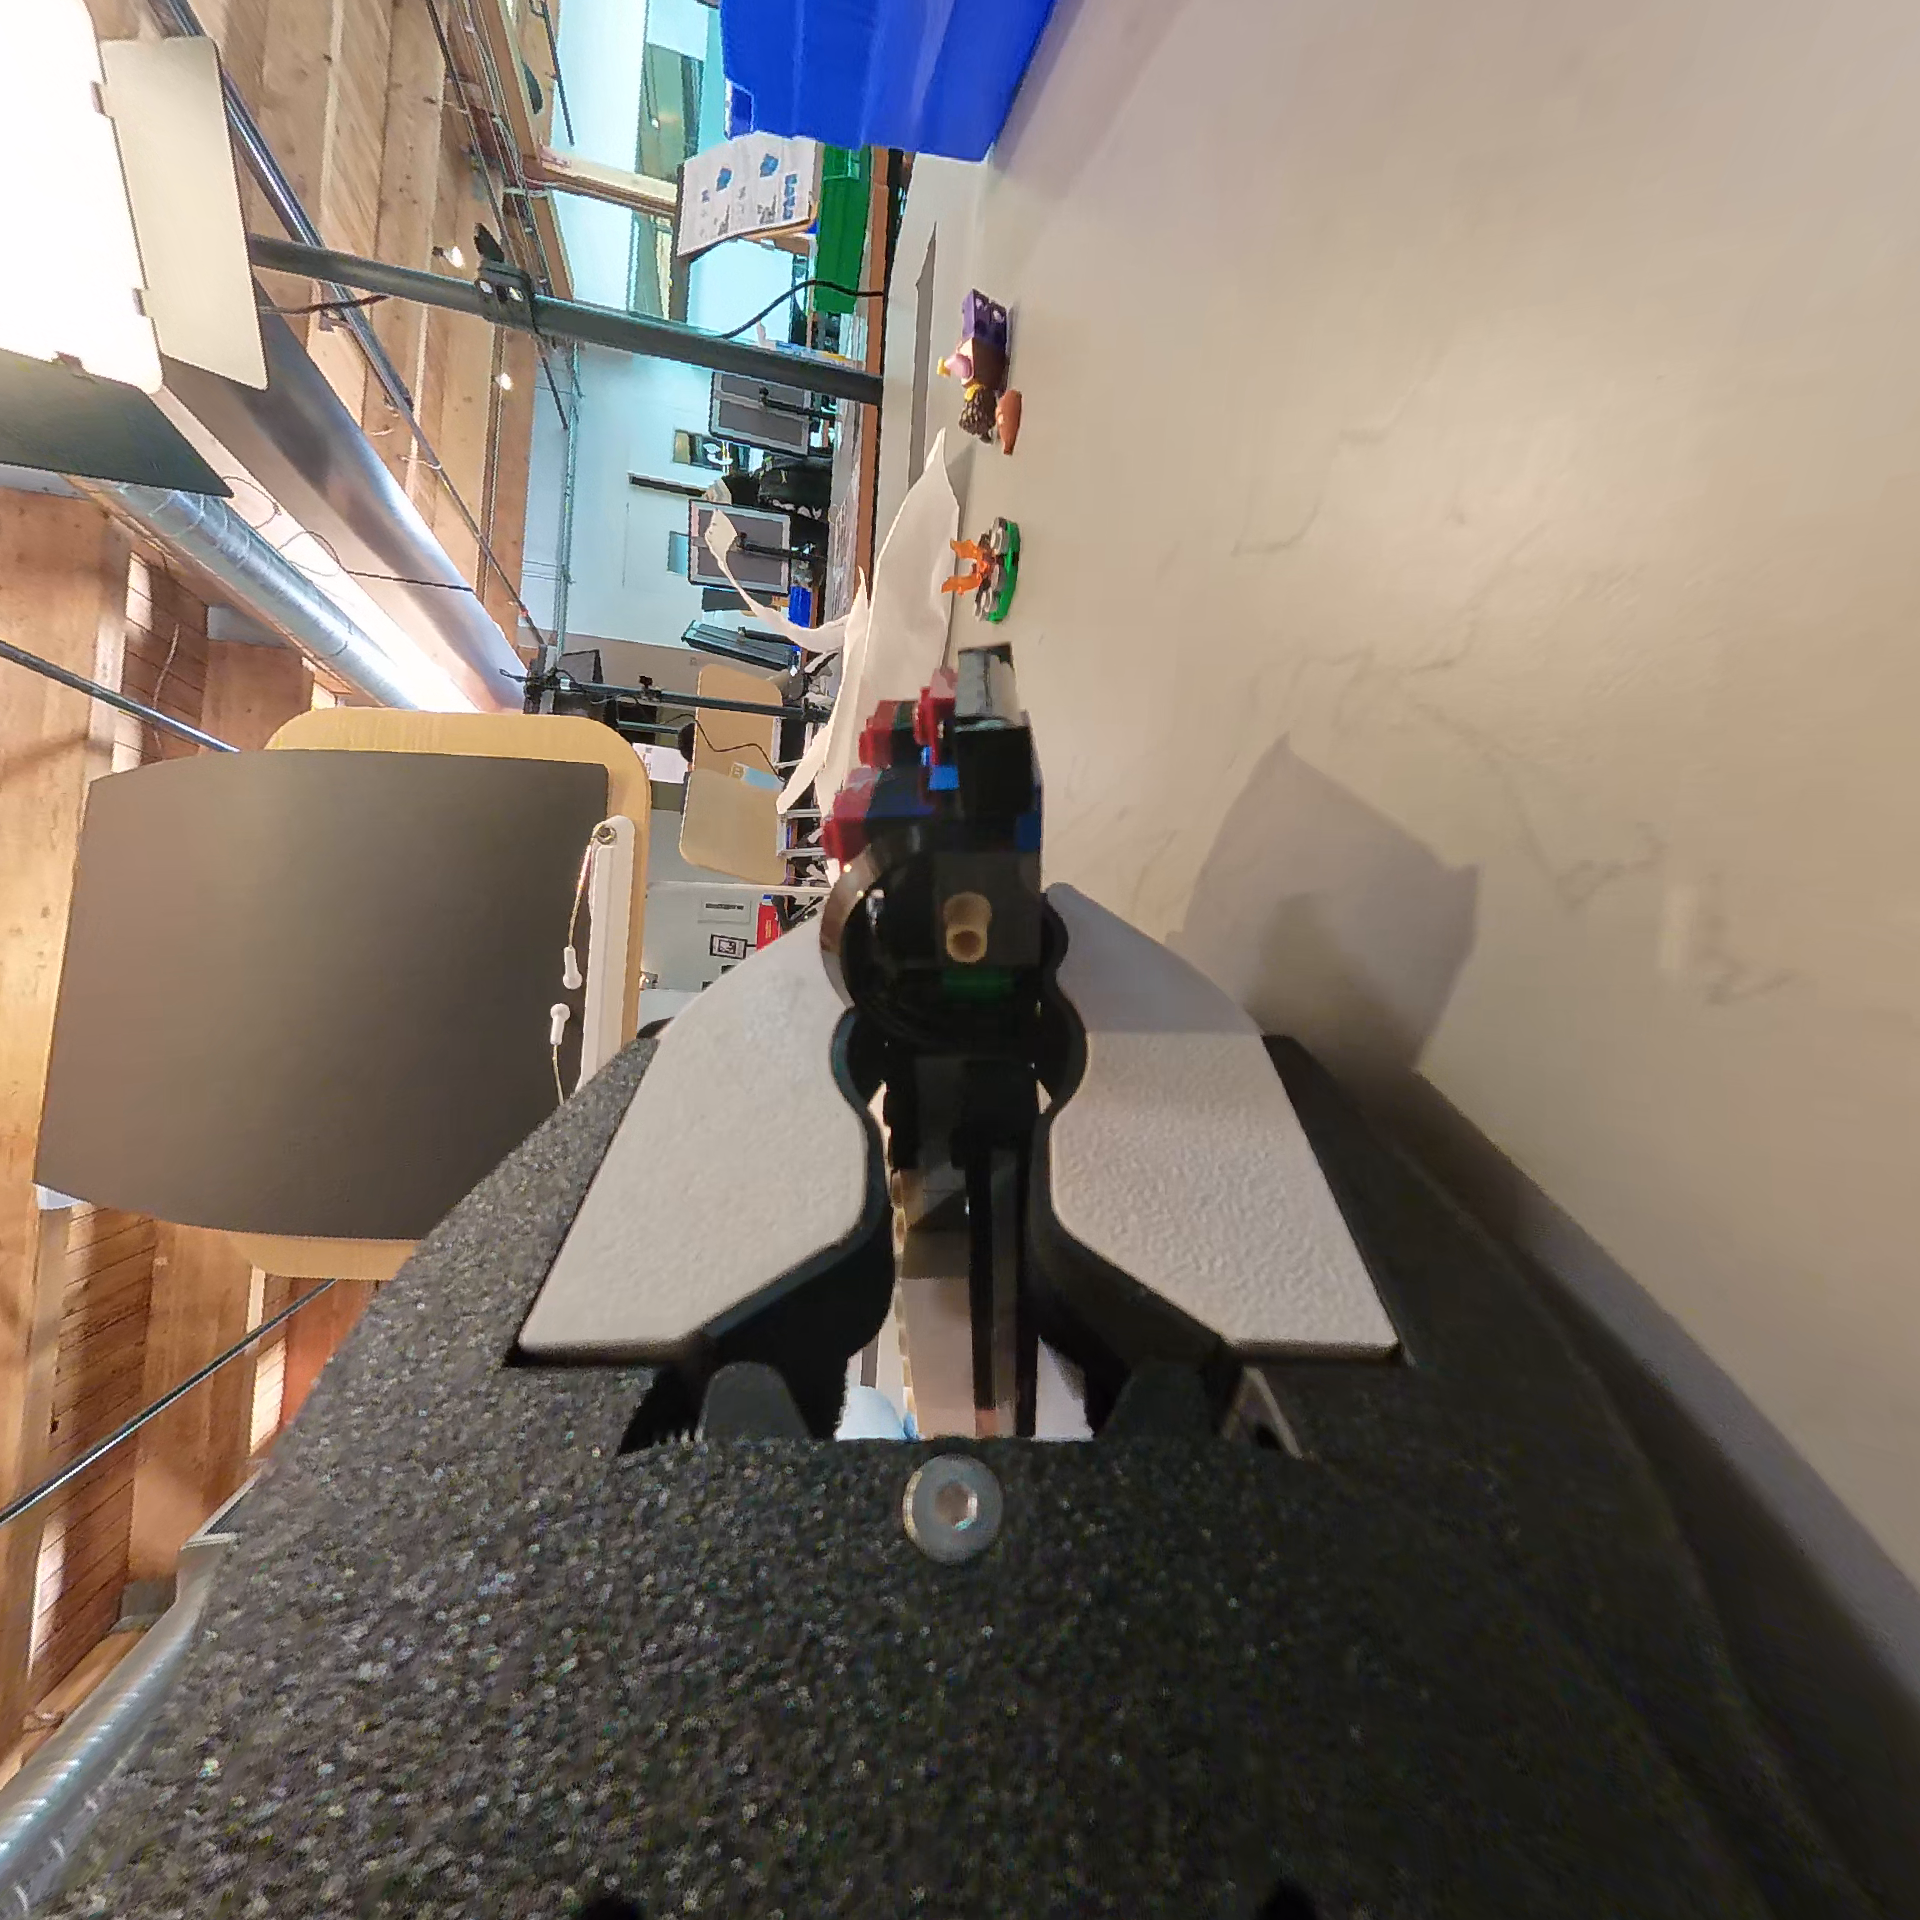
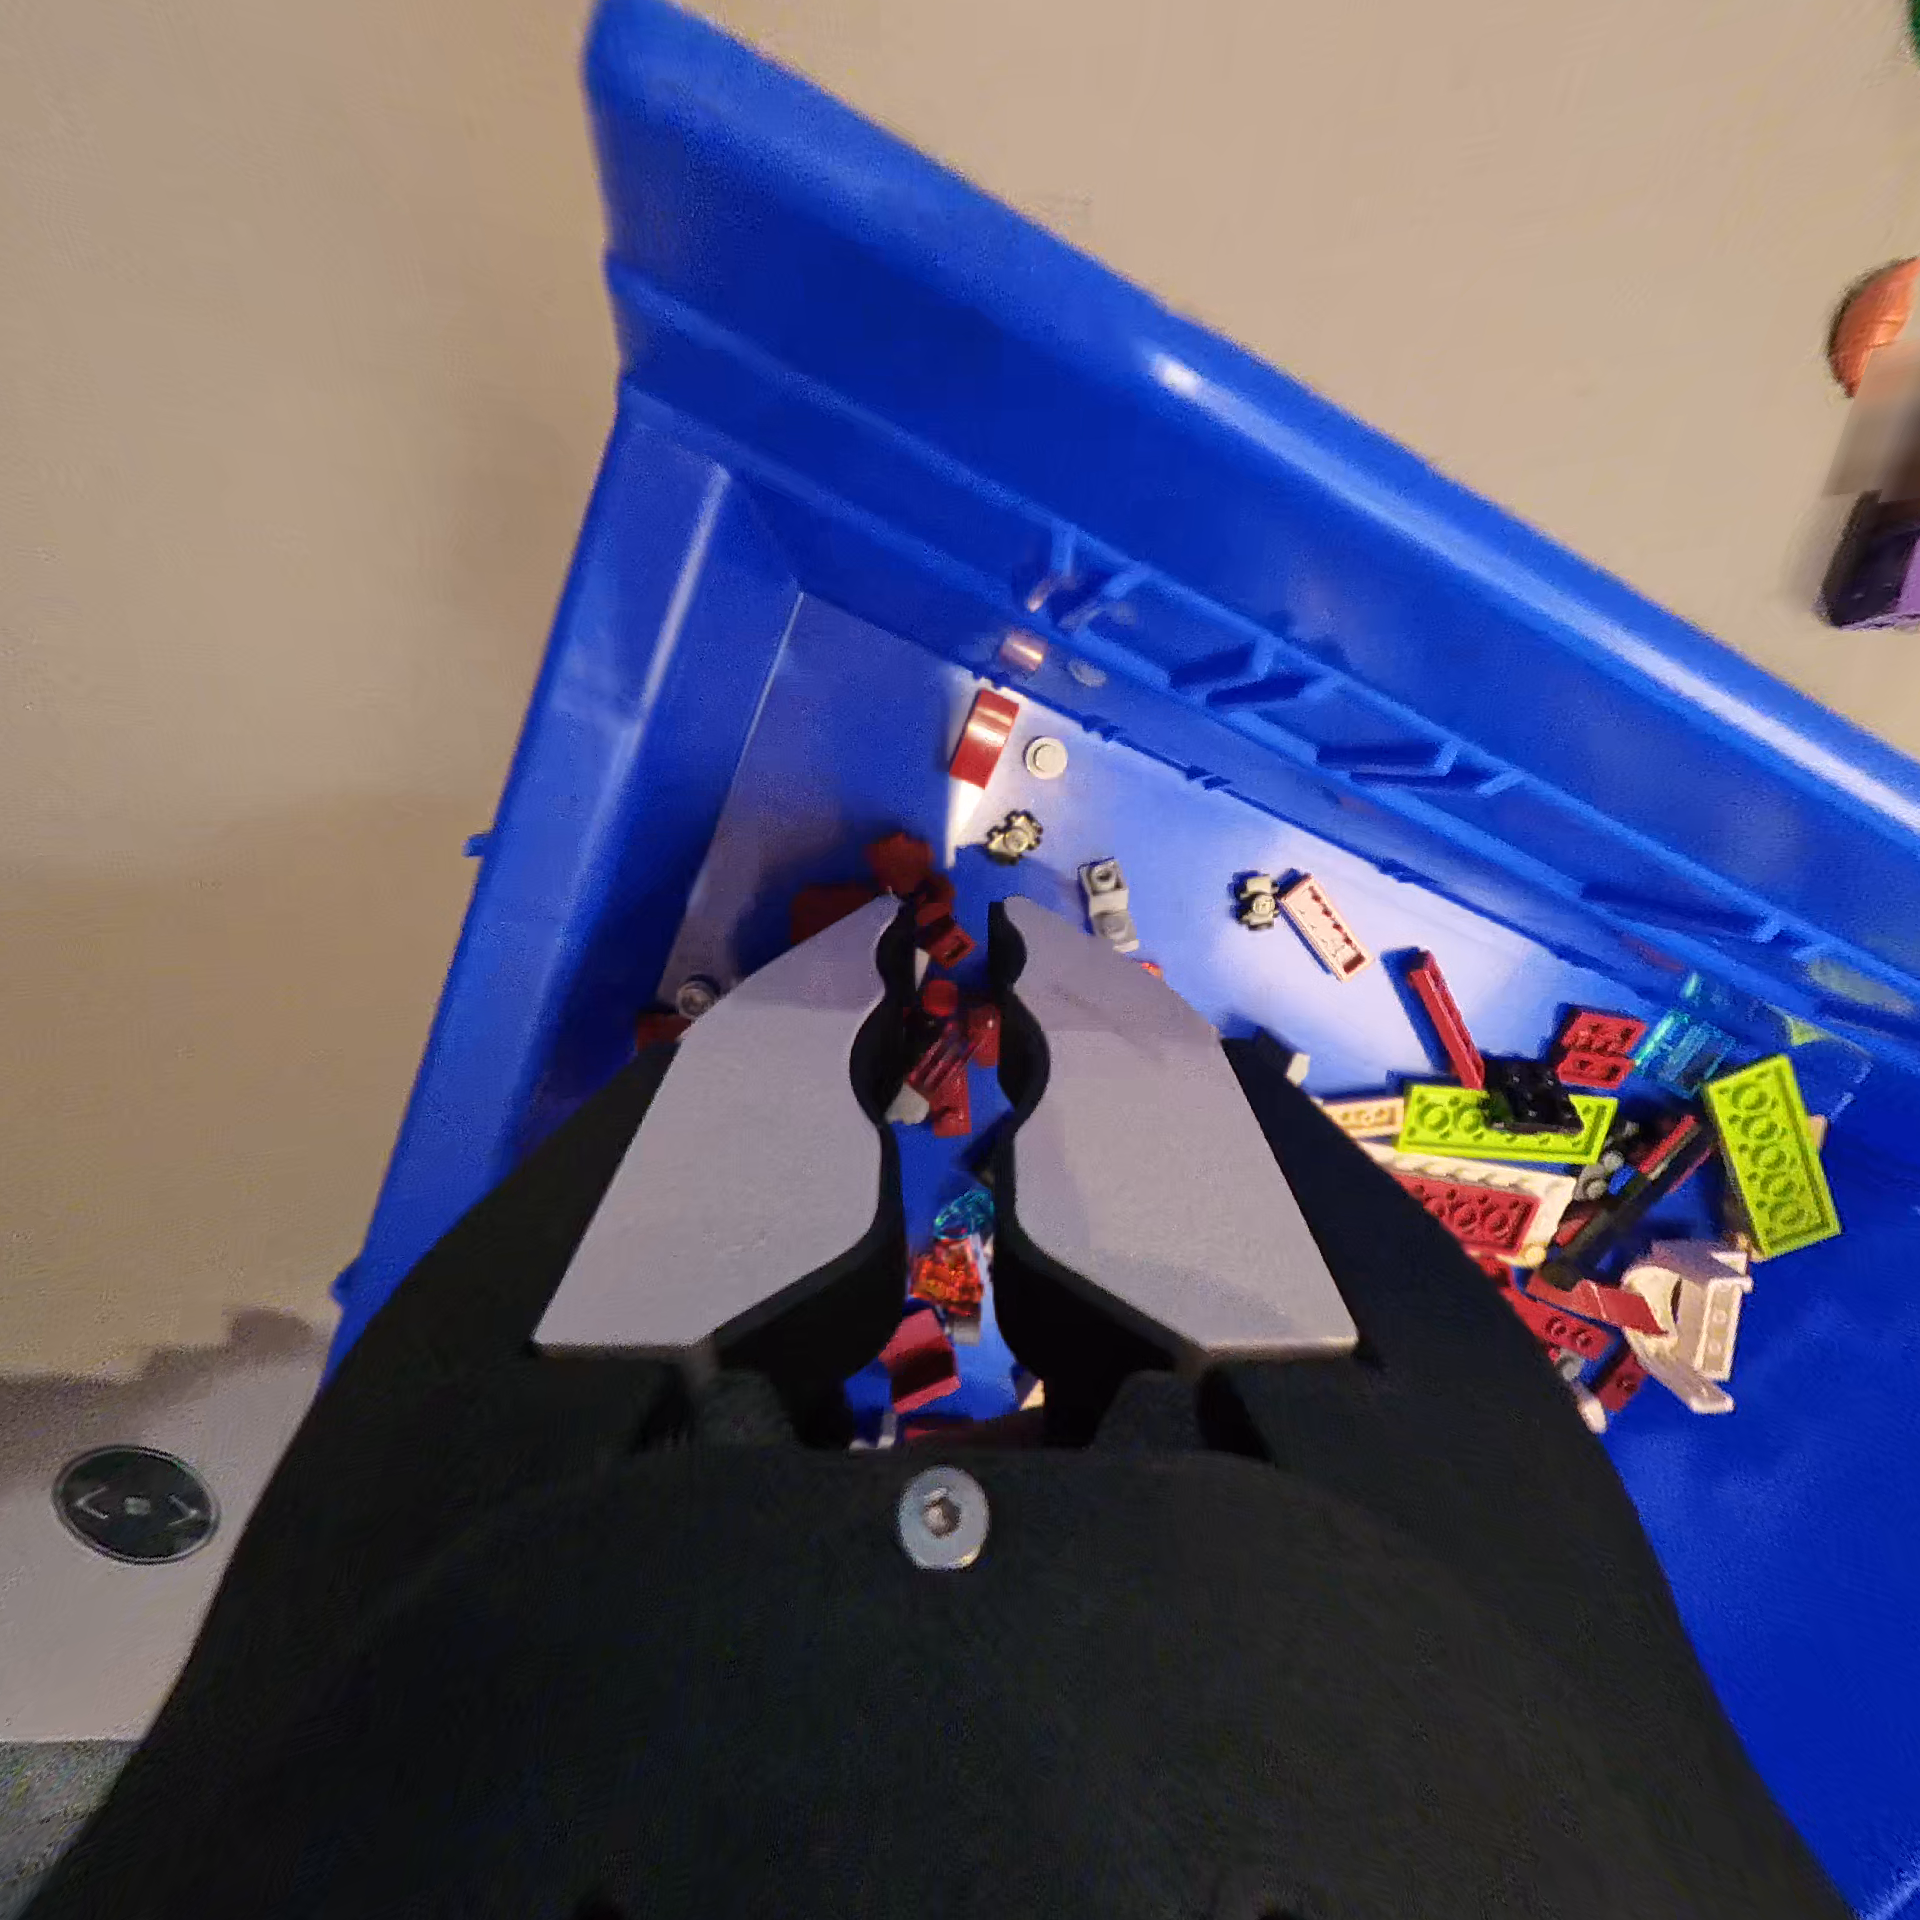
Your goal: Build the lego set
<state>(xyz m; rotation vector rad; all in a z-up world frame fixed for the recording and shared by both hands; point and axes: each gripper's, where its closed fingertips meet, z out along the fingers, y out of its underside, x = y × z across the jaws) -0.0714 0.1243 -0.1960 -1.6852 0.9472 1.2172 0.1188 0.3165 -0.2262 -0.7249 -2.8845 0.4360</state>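
Bright indoor light, wide-angle warp, blur in the right wrist view.
Upper left of the left wrist view, a light panel [image 1: 62, 197] blows out white; a shadow [image 1: 1340, 883] falls right of centre; the blue bin [image 2: 1039, 436] smears with motion.

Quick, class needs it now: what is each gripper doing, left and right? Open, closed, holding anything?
Left gripper: closed on a black brick assembly with red and blue parts.
Right gripper: open above loose red bricks in the blue bin, holding nothing.

My view tipped sideways, pale tabletop [image 1: 1455, 520] beneath me, timber walls [image 1: 62, 935], silver duct [image 1: 301, 582], bright lamp panel [image 1: 62, 187], black-faced chair [image 1: 312, 987], far monitors [image 1: 764, 410].
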